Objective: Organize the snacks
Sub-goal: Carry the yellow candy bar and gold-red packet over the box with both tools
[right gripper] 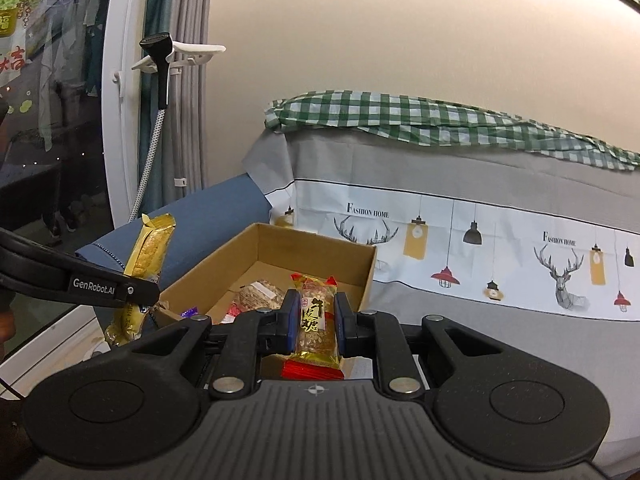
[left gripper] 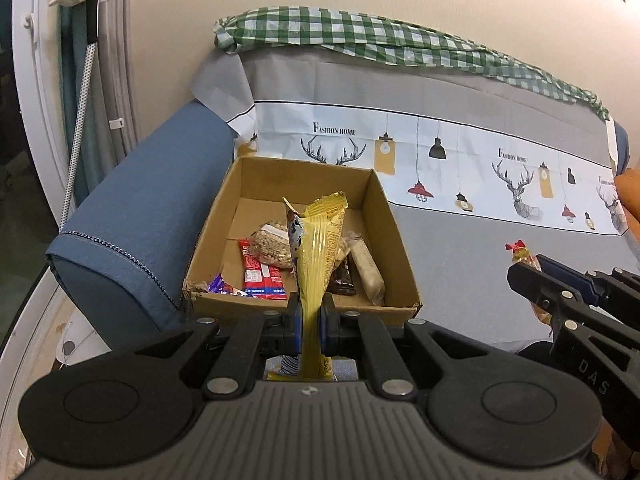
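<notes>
Snacks are sitting in two places right now: a few in the cardboard box (left gripper: 384, 216) in the middle of the left wrist view, and one in each gripper. Counting what's lying in the box, I'm seeing about five: a clear pack of peanuts (left gripper: 272, 246), a red packet (left gripper: 262, 276), a purple wrapper (left gripper: 222, 286) poking up at the lower left corner, a dark bar (left gripper: 343, 280) and a pale bar (left gripper: 370, 276) along the right side. Some are overlapping, so that count is rough.

The left gripper (left gripper: 310, 314) is clamping tight on a long yellow snack pack (left gripper: 318, 248), which is standing up in front of the box at center frame. The right gripper (right gripper: 314, 318) is squeezing a gold and red candy pack (right gripper: 316, 312), low in the center of the right wrist view, just in front of the box's near edge.

The box is resting on a sofa (left gripper: 132, 216) with a grey printed cover (left gripper: 460, 240), and one green checked cloth (left gripper: 360, 34) is lying along the top of the backrest.
</notes>
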Demonstrator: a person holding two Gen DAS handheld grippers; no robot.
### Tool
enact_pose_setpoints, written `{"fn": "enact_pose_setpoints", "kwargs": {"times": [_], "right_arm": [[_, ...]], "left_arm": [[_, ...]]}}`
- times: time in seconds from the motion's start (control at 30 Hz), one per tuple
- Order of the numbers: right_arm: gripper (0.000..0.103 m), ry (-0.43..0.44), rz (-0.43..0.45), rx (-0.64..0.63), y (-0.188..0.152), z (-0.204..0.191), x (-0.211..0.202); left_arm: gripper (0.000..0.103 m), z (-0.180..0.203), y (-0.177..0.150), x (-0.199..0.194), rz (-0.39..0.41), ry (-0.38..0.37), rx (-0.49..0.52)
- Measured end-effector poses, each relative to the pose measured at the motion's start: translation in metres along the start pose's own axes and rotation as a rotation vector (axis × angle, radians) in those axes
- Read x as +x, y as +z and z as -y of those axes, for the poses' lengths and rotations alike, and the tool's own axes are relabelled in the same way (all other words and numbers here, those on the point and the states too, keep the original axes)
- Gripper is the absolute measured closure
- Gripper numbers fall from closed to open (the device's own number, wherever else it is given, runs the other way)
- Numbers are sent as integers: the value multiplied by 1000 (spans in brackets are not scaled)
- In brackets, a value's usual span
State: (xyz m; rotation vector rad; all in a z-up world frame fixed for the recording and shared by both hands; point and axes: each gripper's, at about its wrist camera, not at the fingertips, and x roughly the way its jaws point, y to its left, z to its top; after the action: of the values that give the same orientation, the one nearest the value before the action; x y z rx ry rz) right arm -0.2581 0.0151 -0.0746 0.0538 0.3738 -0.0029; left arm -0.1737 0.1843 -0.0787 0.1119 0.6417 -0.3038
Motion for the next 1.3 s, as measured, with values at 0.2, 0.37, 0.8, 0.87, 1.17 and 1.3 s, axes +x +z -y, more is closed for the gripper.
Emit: {"fn": "enact_pose_setpoints", "kwargs": {"times": [0.2, 0.37, 0.8, 0.87, 1.17, 1.3], "right_arm": [[84, -5, -3, -8, 0, -2, -1], [84, -1, -10, -13, 0, 0, -1], [84, 30, -75, -55, 4, -9, 31], [84, 31, -81, -67, 6, -9, 41], [84, 14, -127, -52, 12, -3, 87], [84, 21, -150, -33, 14, -1, 112]], "left_arm": [[95, 0, 1, 2, 1, -8, 0], [95, -3, 2, 5, -2, -2, -7], [95, -23, 15, 31, -56, 4, -49], [95, -28, 22, 39, -65, 9, -58], [94, -36, 57, 86, -122, 36, -26], [94, -36, 68, 111, -156, 59, -5]]}}
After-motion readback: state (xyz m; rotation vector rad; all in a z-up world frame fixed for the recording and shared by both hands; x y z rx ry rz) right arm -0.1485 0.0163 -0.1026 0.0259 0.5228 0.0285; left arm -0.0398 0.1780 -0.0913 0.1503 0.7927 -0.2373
